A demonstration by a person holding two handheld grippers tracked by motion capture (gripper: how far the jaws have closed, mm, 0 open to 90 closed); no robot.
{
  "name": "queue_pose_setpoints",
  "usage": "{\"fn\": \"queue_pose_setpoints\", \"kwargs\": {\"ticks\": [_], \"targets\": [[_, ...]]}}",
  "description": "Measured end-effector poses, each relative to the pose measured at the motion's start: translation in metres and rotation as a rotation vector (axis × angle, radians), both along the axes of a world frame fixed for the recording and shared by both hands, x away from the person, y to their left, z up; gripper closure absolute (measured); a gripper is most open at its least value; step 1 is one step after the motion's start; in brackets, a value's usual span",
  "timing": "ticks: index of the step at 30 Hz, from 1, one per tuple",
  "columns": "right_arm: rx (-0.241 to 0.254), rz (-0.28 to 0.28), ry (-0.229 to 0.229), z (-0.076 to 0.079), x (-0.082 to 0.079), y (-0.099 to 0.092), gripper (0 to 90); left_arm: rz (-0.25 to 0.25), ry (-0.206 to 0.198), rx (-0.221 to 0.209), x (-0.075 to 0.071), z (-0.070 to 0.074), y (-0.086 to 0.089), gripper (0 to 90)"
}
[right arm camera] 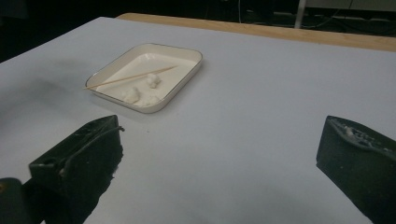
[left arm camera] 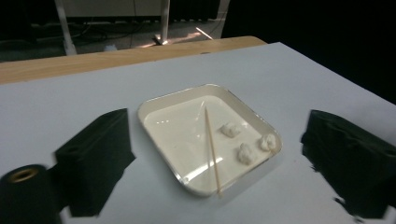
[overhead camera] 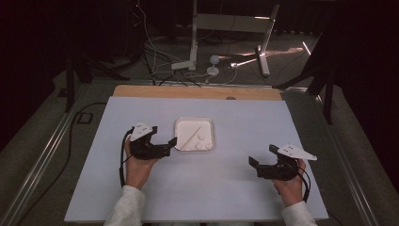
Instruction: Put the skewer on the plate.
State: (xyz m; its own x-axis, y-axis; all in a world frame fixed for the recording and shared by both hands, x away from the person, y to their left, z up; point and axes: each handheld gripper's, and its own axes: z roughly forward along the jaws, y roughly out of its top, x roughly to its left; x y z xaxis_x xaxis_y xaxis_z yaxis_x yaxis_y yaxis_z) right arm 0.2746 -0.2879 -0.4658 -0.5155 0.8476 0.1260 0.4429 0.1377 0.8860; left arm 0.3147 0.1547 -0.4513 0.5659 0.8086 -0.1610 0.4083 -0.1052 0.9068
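A thin stick lies across the white tray, its near tip overhanging the rim, just ahead of the left gripper, jaws apart and empty; three pale lumps (hard to identify) sit alongside. The right gripper, well off, gapes too.

White square tray sitting flat on the desk; thin wooden stick lying diagonally inside, tip overhanging the rim; three white lumps resting beside it.

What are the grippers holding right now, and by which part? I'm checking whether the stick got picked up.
Nothing is held. Both the left gripper and the right gripper are open and empty; the stick lies in the tray.
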Motion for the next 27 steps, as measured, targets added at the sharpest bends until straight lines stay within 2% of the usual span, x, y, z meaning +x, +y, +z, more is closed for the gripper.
{"fn": "queue_pose_setpoints", "kwargs": {"ticks": [2, 5, 10, 13, 16, 20, 27], "targets": [[-0.009, 0.006, -0.009, -0.001, 0.0, 0.001, 0.0, 0.018, -0.022, -0.001, -0.006, -0.001, 0.009, 2.2], [-0.023, 0.012, -0.008, -0.004, 0.0, 0.003, 0.0, 0.041, -0.066, 0.001, -0.016, -0.003, 0.021, 1.6], [-0.022, 0.017, -0.014, -0.006, 0.001, 0.005, 0.0, 0.06, -0.085, 0.015, -0.027, -0.009, 0.038, 1.2], [-0.021, 0.019, -0.023, -0.006, 0.001, 0.004, 0.0, 0.076, -0.105, 0.043, -0.034, -0.014, 0.048, 1.2], [-0.018, 0.019, -0.034, -0.007, 0.001, 0.002, 0.0, 0.1, -0.102, 0.032, -0.038, -0.018, 0.057, 1.2], [-0.009, 0.022, -0.043, -0.008, 0.0, 0.0, 0.0, 0.118, -0.117, 0.057, -0.044, -0.019, 0.062, 1.2], [-0.042, 0.026, -0.065, -0.009, -0.002, 0.001, 0.0, 0.136, -0.15, 0.043, -0.049, -0.015, 0.071, 1.2]]}}
